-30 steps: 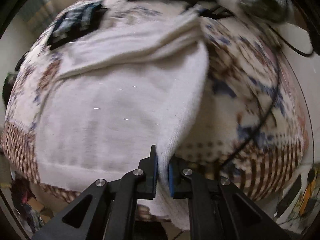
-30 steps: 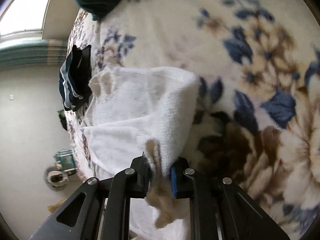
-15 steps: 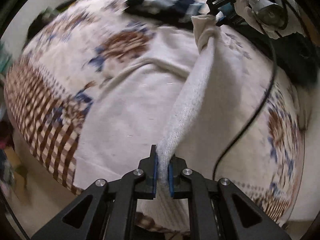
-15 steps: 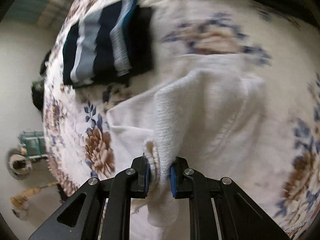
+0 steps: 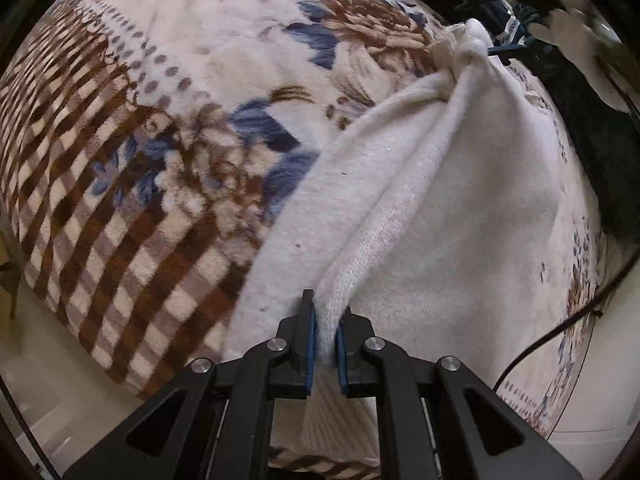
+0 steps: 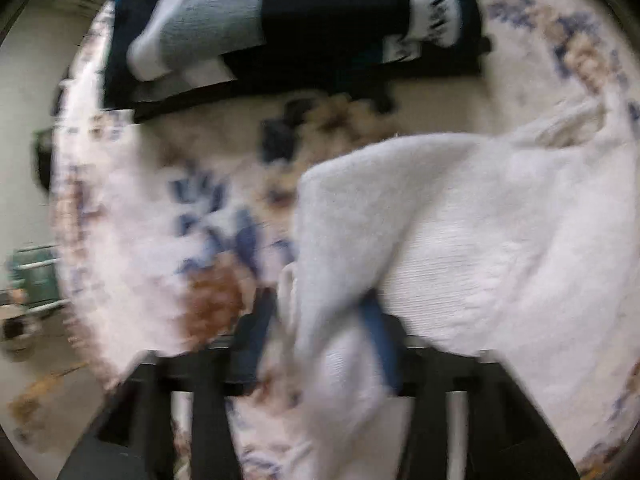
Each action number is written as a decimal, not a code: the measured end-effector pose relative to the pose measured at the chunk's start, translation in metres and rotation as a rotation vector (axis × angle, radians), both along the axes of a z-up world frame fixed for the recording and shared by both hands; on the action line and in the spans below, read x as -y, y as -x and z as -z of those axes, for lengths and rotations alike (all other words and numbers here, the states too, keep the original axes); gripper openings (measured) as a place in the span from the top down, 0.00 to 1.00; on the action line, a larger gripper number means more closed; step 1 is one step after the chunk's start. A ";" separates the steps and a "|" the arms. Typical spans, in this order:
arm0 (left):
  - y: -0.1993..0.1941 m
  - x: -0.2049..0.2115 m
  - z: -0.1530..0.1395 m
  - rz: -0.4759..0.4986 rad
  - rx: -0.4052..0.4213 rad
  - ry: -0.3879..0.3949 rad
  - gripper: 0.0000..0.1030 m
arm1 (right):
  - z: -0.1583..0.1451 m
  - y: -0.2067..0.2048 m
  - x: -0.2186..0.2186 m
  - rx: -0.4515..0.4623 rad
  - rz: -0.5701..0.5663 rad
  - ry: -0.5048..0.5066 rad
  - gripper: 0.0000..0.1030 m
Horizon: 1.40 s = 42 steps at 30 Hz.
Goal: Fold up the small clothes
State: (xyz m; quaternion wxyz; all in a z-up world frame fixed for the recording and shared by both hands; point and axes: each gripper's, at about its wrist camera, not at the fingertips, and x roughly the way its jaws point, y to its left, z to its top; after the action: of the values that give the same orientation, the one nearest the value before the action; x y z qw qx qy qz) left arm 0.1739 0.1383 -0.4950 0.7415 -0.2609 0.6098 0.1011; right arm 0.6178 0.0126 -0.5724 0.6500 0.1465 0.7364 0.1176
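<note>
My left gripper (image 5: 325, 334) pinches the white knit garment (image 5: 440, 220) at its folded edge over the floral blanket (image 5: 160, 160); my right gripper (image 6: 316, 336) is opening, cloth loose between its jaws; I judge the left should lower its edge flat before letting go.

sweater (image 5: 460, 200) on blanket (image 5: 180, 160); folded clothes (image 6: 280, 20) on blanket beyond sweater

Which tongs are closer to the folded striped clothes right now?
Right. The right tongs, opening around the white garment, sit just short of the folded striped clothes. The left tongs grip the garment's opposite end, farther away.
</note>
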 end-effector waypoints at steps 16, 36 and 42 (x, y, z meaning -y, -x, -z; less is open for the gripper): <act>0.016 -0.045 0.020 -0.113 0.002 0.232 0.80 | -0.085 0.006 0.122 0.215 -0.149 0.123 0.28; 0.017 -0.038 -0.004 -0.137 0.034 0.058 0.95 | -0.058 -0.003 -0.016 0.225 -0.124 0.103 0.96; 0.016 -0.056 0.024 -0.183 -0.024 0.144 0.91 | -0.030 -0.014 -0.041 0.173 -0.145 0.136 0.96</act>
State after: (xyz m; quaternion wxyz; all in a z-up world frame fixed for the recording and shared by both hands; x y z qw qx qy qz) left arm 0.1579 0.1945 -0.5191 0.7012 -0.3669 0.5979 0.1276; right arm 0.6321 0.0538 -0.5422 0.7092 0.0381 0.6925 0.1263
